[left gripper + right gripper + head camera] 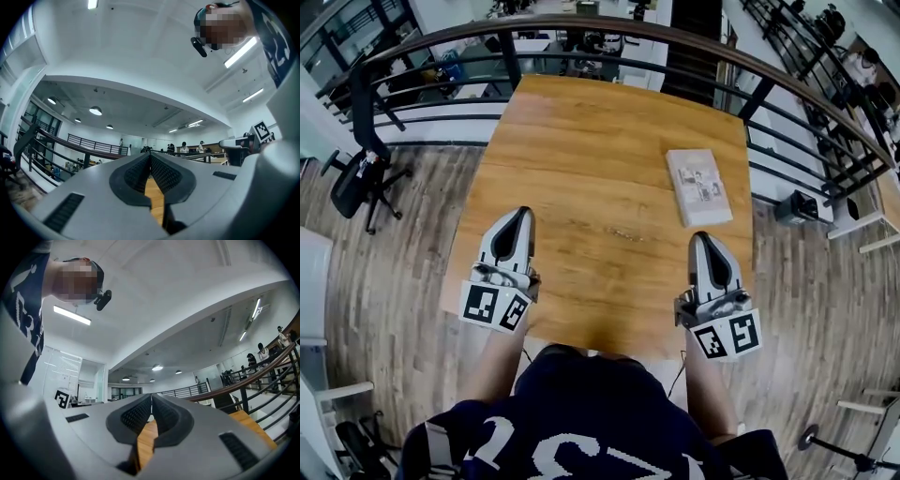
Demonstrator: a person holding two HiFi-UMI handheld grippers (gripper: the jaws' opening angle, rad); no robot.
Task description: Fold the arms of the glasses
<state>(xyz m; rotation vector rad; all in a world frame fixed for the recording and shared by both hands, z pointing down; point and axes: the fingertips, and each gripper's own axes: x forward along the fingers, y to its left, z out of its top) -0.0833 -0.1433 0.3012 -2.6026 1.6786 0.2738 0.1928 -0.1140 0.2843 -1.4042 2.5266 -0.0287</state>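
No glasses show in any view. In the head view my left gripper [523, 212] hovers over the near left part of the wooden table [600, 131], jaws shut and empty. My right gripper [701, 236] hangs over the near right part, its jaws also shut with nothing between them. In the left gripper view the left gripper [150, 154] points slightly upward, its ribbed pads meeting at the tips with a strip of table behind them. The right gripper view shows the right gripper [152, 395] the same way, tips together.
A flat whitish box [699, 187] lies on the table's right side, just beyond the right gripper. A dark curved railing [581, 23] runs behind and around the table. An office chair [358, 178] stands on the floor at the left.
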